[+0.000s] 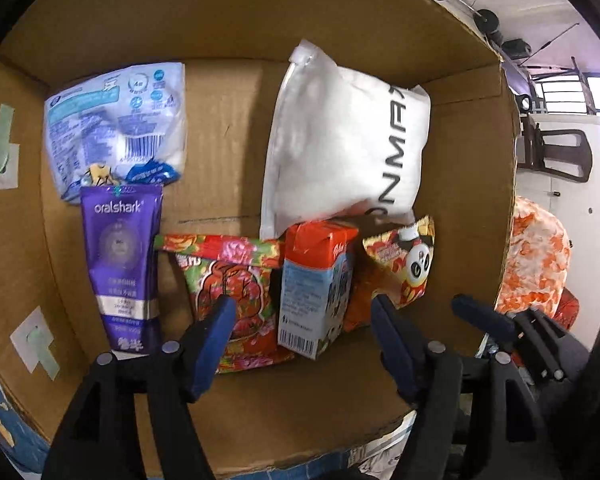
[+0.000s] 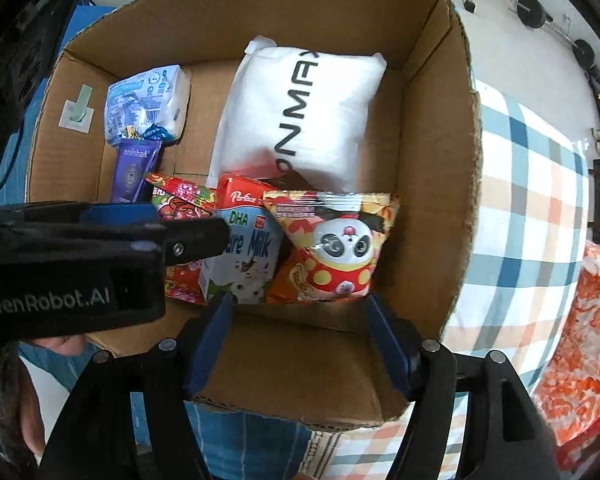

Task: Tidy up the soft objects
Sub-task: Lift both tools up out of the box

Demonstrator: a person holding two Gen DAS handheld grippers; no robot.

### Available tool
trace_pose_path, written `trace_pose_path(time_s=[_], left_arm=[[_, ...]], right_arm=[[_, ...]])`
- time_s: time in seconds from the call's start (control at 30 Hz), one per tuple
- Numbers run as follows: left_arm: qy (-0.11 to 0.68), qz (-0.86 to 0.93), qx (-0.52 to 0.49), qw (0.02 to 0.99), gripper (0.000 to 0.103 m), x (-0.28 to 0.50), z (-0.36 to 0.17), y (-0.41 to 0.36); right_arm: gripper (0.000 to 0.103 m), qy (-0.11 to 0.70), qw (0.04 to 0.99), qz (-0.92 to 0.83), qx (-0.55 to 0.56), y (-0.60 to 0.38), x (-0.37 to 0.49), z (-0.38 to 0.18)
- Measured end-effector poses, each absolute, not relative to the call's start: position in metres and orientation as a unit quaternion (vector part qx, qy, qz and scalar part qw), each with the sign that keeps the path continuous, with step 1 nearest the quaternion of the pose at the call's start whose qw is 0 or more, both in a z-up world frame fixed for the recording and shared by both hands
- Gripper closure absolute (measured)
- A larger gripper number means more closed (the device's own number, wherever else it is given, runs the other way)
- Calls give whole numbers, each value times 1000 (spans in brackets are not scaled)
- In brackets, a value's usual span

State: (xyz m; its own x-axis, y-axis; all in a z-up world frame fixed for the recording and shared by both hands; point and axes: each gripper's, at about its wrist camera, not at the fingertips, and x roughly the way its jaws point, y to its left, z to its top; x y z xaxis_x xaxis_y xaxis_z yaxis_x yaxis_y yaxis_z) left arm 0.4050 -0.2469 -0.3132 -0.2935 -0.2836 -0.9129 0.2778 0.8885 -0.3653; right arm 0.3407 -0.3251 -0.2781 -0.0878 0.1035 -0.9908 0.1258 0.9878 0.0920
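An open cardboard box (image 1: 228,12) (image 2: 432,184) holds a white soft pouch (image 1: 340,140) (image 2: 300,112), a blue tissue pack (image 1: 116,124) (image 2: 148,100), a purple Oralshark tube (image 1: 122,264) (image 2: 134,168), a red floral snack bag (image 1: 236,296) (image 2: 180,200), a milk carton (image 1: 316,288) (image 2: 248,248) and a panda snack bag (image 1: 404,264) (image 2: 336,248). My left gripper (image 1: 304,312) is open and empty above the box's near side, over the carton. My right gripper (image 2: 300,310) is open and empty over the near wall, just in front of the panda bag.
The box rests on a checked cloth (image 2: 520,200). An orange patterned soft item (image 1: 540,264) (image 2: 588,340) lies outside the box to the right. The right gripper's fingers (image 1: 484,320) show in the left view and the left gripper's body (image 2: 80,264) in the right view.
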Motion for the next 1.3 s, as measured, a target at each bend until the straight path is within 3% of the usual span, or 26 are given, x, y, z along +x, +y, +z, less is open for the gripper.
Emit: trace_pose_path(time_s=[0.03, 0.07, 0.1, 0.2, 0.3, 0.67, 0.73, 1.1, 1.3], left_arm=[[769, -229, 9, 596, 28, 401, -313, -248], [776, -214, 26, 593, 11, 398, -314, -247], [780, -202, 37, 592, 8, 395, -315, -245], [771, -197, 47, 603, 8, 388, -310, -241], [749, -184, 73, 632, 8, 382, -299, -235], [635, -152, 112, 749, 8, 371, -226, -199], [625, -148, 118, 757, 8, 370, -219, -194], [592, -134, 102, 788, 8, 352, -170, -185], [552, -131, 93, 818, 8, 316, -104, -167]], right_arm=[[26, 736, 672, -12, 76, -325, 340, -277], [26, 734, 674, -13, 77, -324, 340, -276], [26, 733, 676, -15, 77, -325, 339, -274], [25, 728, 681, -21, 76, -325, 335, -268], [15, 721, 688, -28, 71, -323, 332, -264], [8, 695, 711, -62, 80, -336, 317, -250], [0, 691, 714, -67, 85, -337, 316, -247], [0, 657, 744, -74, 98, -334, 303, -204], [0, 619, 775, -69, 103, -329, 268, -146]])
